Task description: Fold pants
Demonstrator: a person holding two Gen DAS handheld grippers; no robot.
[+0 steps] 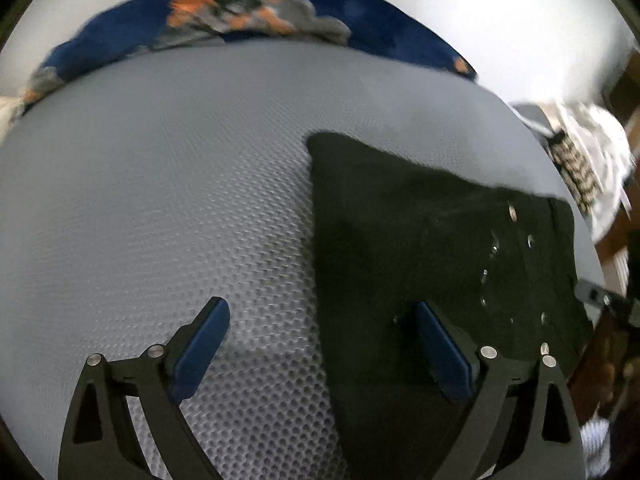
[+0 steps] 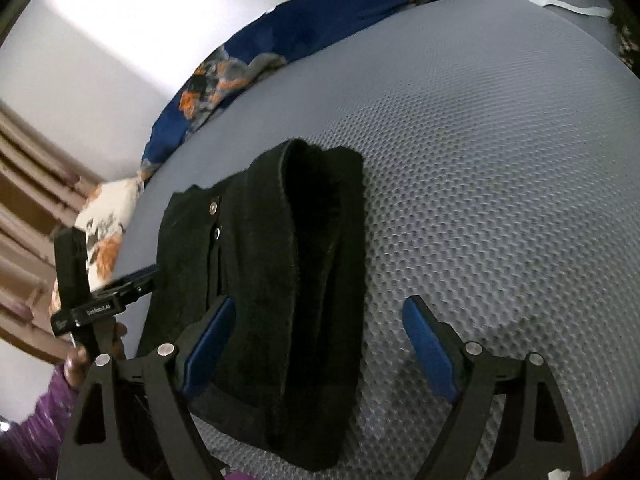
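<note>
A pair of black fabric pants [image 2: 280, 280], already folded into a compact bundle with small silver metal studs on one panel, is seen lying flat on a grey mattress surface with a honeycomb mesh texture [image 1: 180, 200]. In the right wrist view the bundle lies towards the near left part of the mattress, with a thick rolled fold running down its middle and the studded panel on its left side. In the left wrist view the same pants [image 1: 420, 248] are seen on the right half of the frame, their straight left edge lying against bare mesh.

The left gripper [image 1: 322, 350], a black two-finger frame with blue pads, is held over the left edge of the pants with its jaws spread wide; one pad is over the mesh, the other over the black fabric, and nothing is pinched between them. The right gripper [image 2: 320, 346], of the same build, is likewise spread wide, its left pad over the pants and its right pad over bare mesh; no cloth is clamped.

In the right wrist view the left gripper [image 2: 120, 292] is also visible at the left edge of the bundle, held by a hand [image 2: 92, 354] with a purple sleeve [image 2: 36, 432] behind it.

A dark blue blanket with orange and grey floral print [image 1: 248, 12] is bunched along the far edge of the mattress, against a plain white wall [image 2: 80, 60]
</note>
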